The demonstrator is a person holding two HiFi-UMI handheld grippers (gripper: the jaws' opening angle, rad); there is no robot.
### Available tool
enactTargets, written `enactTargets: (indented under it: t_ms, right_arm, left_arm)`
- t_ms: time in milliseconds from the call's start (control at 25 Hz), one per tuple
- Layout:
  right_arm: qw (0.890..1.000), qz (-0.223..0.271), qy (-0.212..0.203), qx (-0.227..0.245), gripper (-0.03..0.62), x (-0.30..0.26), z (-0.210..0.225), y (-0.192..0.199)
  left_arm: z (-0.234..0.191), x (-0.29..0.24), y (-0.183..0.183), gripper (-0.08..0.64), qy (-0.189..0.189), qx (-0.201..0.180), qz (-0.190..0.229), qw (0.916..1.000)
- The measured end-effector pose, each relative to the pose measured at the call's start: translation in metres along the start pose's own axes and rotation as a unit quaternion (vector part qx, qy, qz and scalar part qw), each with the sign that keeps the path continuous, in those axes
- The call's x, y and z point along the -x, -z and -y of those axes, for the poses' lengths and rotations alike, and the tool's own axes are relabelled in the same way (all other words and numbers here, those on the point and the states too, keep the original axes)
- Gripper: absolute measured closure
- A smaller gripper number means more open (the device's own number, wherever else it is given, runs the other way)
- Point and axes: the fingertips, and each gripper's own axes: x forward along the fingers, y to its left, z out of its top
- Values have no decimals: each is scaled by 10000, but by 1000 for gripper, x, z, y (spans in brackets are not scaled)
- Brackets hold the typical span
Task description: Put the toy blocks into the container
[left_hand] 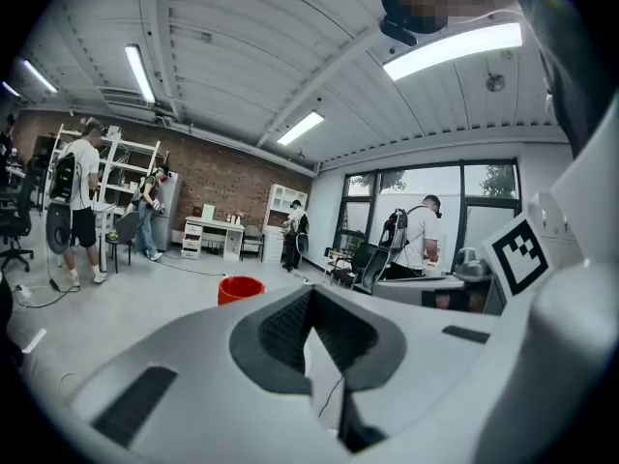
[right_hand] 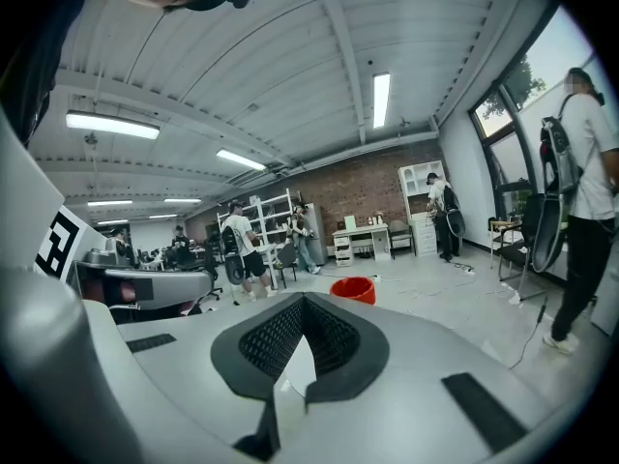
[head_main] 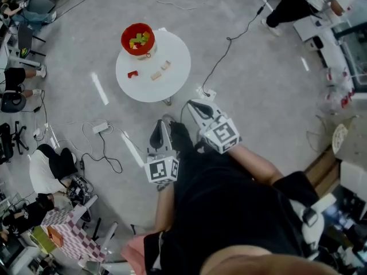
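The red container (head_main: 124,38) stands on the far left of a round white table (head_main: 175,49) and holds several coloured blocks. On the tabletop lie a small red block (head_main: 132,73) and two wooden blocks (head_main: 156,75) (head_main: 166,65). My left gripper (head_main: 159,132) and right gripper (head_main: 195,105) hang close to my body, well short of the table, both shut with nothing in them. The red container (left_hand: 240,288) shows small beyond the left gripper (left_hand: 309,305), and the same container (right_hand: 353,288) shows beyond the right gripper (right_hand: 302,307).
Cables (head_main: 223,56) and a power strip (head_main: 100,127) trail over the grey floor around the table. Office chairs and seated people line the left edge. A checkered box (head_main: 69,234) sits at the lower left. Shelves, desks and standing people fill the room's far side.
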Motion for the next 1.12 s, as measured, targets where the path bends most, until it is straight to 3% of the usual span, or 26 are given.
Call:
enactTargets:
  t_ms: [280, 400, 680, 1120]
  right_arm:
    - [9996, -211, 6, 181, 595, -70, 11, -8]
    - [9992, -326, 146, 150, 595, -105, 17, -12]
    - [9980, -456, 432, 46, 595, -172, 32, -26]
    - [9949, -625, 794, 16, 595, -216, 74, -32]
  left_arm:
    - [-50, -54, -24, 561, 160, 56, 94, 9998]
    - [-79, -71, -38, 561, 195, 260, 166, 9993]
    - [-142, -112, -49, 561, 219, 275, 140, 9993]
    - [-168, -135, -71, 561, 170, 393, 258, 9987]
